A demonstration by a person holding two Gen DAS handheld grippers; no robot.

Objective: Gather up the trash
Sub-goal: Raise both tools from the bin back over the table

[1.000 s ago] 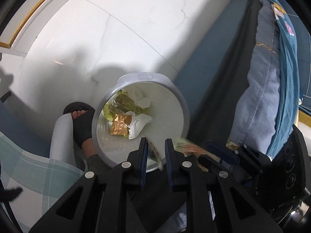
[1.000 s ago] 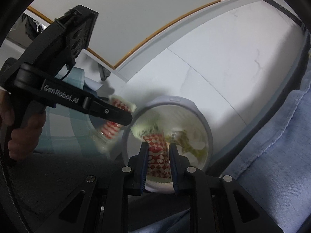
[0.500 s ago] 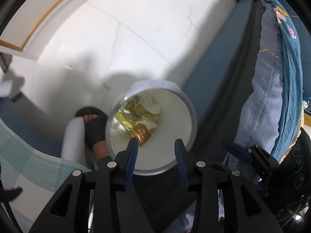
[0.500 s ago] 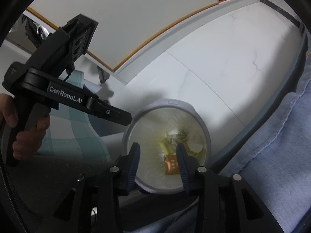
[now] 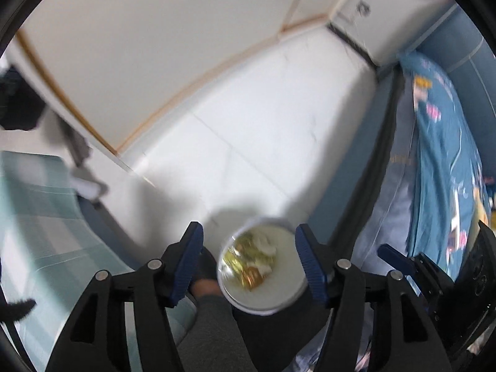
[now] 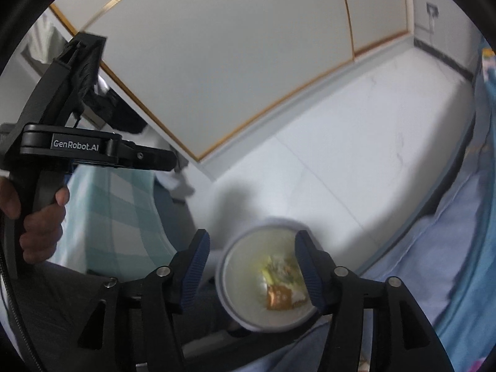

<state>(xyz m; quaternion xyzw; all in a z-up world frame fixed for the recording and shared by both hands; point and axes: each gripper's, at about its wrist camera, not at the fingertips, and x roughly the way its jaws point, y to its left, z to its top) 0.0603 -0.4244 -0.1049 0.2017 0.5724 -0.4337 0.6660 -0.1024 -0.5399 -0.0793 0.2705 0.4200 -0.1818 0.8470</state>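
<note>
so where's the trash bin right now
The bin stands on the white floor low in both wrist views, framed between each gripper's opening fingers, with the blue bedding to its right and a checked cloth to its left.

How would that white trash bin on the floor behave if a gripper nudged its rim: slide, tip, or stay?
The white trash bin looks like thin plastic holding only a few wrappers, so it is probably light. On the smooth white tile floor it would likely slide before tipping. Its walls would probably flex if squeezed.

Bin (image 5: 263,305): smooth white plastic. Floor (image 5: 248,142): glossy pale tile. Wrappers (image 5: 248,263): shiny foil. Bedding (image 5: 443,161): soft matt cloth.
</note>
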